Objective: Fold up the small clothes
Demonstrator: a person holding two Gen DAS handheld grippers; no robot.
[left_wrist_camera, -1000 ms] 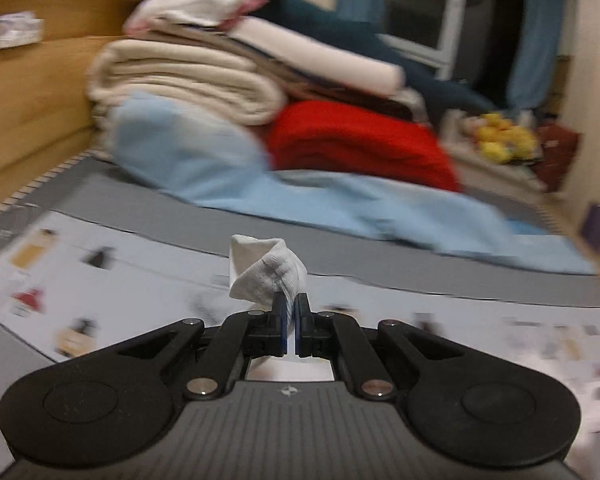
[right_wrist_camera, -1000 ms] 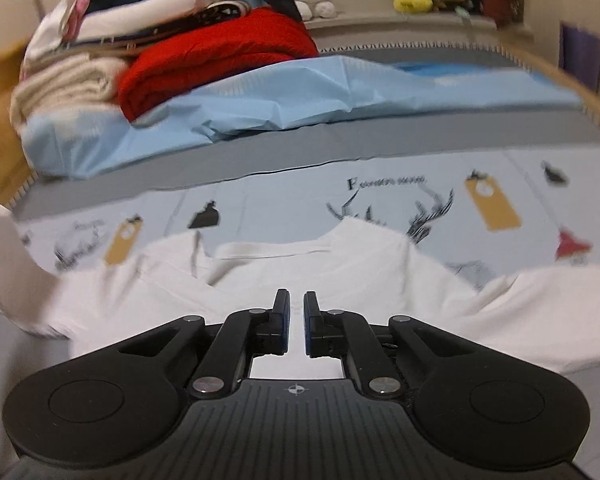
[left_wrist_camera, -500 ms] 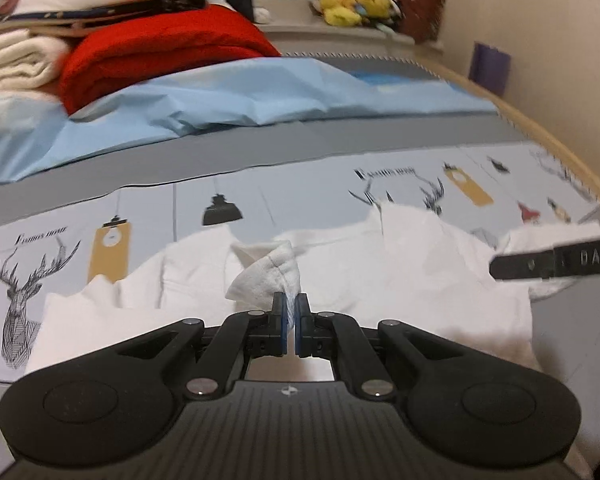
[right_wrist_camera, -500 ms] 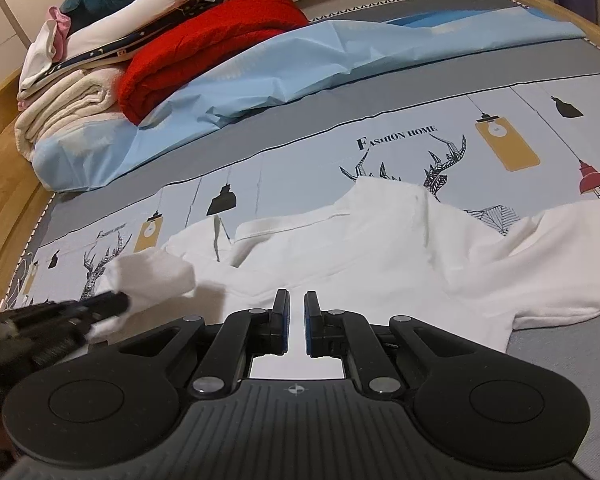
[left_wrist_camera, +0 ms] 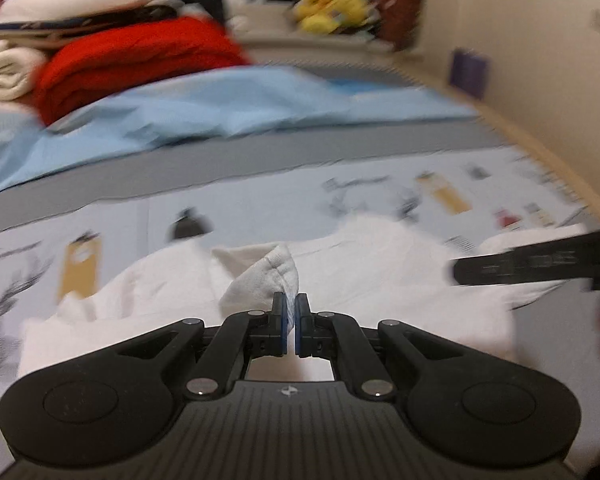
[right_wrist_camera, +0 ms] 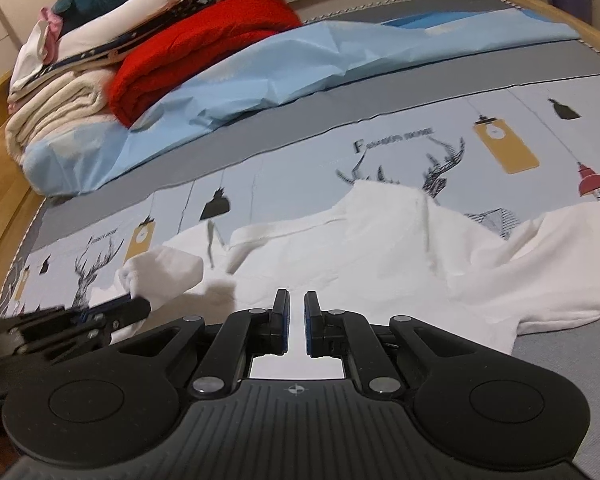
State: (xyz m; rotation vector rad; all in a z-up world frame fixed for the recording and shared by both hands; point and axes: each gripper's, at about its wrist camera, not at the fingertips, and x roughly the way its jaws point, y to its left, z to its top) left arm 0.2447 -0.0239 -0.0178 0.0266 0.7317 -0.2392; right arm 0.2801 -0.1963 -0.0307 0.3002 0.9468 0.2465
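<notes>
A small white shirt (right_wrist_camera: 360, 248) lies spread on the printed bed sheet (right_wrist_camera: 500, 128), collar towards the far side. My left gripper (left_wrist_camera: 291, 300) is shut on a bunched white sleeve (left_wrist_camera: 268, 276) and holds it low over the shirt's left part. In the right wrist view the left gripper (right_wrist_camera: 136, 304) comes in from the lower left with that sleeve (right_wrist_camera: 164, 272). My right gripper (right_wrist_camera: 297, 300) hovers over the shirt's near middle, its jaws all but shut, with no cloth showing in the thin slit. One of its fingers (left_wrist_camera: 532, 256) shows as a dark bar at the right.
A light blue sheet (right_wrist_camera: 300, 68) lies crumpled across the far side of the bed. Behind it sit a red blanket (right_wrist_camera: 204, 52) and a stack of folded cream and white bedding (right_wrist_camera: 60, 108). A wooden bed frame (right_wrist_camera: 4, 208) runs along the left; plush toys (left_wrist_camera: 332, 4) sit at the back.
My left gripper swung with the sleeve from out at the left, inwards and down over the shirt, then stopped. The right gripper stayed put with its jaws unchanged.
</notes>
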